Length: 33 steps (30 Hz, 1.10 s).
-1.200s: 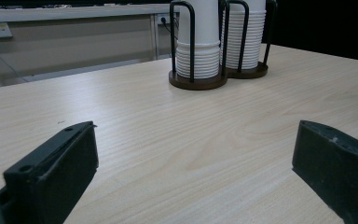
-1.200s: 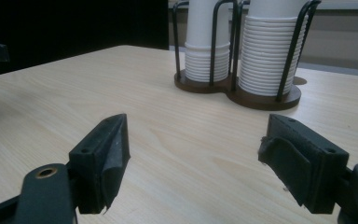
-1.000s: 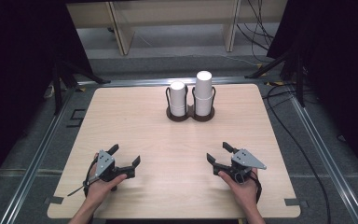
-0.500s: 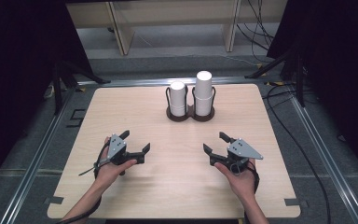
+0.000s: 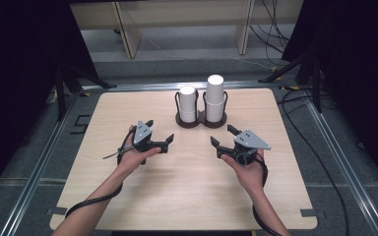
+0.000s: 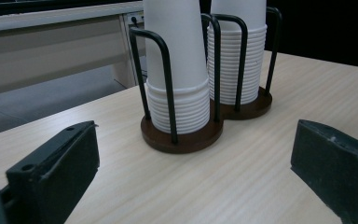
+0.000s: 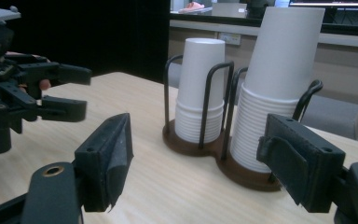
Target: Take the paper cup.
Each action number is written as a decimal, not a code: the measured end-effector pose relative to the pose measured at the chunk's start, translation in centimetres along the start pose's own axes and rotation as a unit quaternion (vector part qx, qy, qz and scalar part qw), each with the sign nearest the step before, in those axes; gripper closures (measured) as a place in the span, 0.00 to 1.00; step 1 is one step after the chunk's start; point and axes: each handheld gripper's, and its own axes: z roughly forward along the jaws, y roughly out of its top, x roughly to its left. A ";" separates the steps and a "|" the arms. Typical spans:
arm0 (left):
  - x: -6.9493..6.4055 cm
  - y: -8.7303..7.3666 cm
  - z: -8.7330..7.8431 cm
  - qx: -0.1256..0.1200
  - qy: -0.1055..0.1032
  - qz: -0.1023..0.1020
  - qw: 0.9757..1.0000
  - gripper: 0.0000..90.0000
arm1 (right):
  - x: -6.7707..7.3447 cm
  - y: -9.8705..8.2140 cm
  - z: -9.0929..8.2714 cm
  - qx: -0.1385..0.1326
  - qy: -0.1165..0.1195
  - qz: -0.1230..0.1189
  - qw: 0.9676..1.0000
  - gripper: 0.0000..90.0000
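Note:
Two stacks of white paper cups stand upside down in a dark brown holder [image 5: 200, 122] with black wire loops at the table's far middle. The shorter stack [image 5: 188, 103] is on the left, the taller stack [image 5: 215, 98] on the right. My left gripper [image 5: 160, 132] hovers open in front of the holder, a little to its left, with nothing between its jaws. My right gripper [image 5: 222, 135] hovers to the front right, open; its jaws have just been closing with nothing between them. The left gripper view faces the shorter stack [image 6: 177, 70]; the right gripper view shows both stacks [image 7: 279, 84] and the left gripper [image 7: 74, 93].
The light wooden table [image 5: 187, 196] has a metal frame [image 5: 39, 162] around it. Black cables [image 5: 295, 103] run on the floor at the right. Pale shelving [image 5: 182, 19] stands behind the table, and dark curtains hang on both sides.
Both hands have moved forward from the table's near edge towards the cup holder and risen a little. The left one also came in towards the middle. The right jaws stand narrower.

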 end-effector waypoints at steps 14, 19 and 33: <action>0.6 0.8 6.4 0.032 -0.002 0.009 0.999 0.11 | -0.8 3.2 5.5 0.001 0.002 -0.011 1.000 0.33; 0.8 0.9 7.9 0.042 -0.002 0.008 0.999 0.16 | -0.9 4.5 7.9 0.002 -0.002 -0.006 1.000 0.36; 1.2 0.2 10.9 0.066 -0.010 -0.027 0.997 0.20 | -1.5 6.3 13.7 0.024 -0.005 -0.031 0.999 0.39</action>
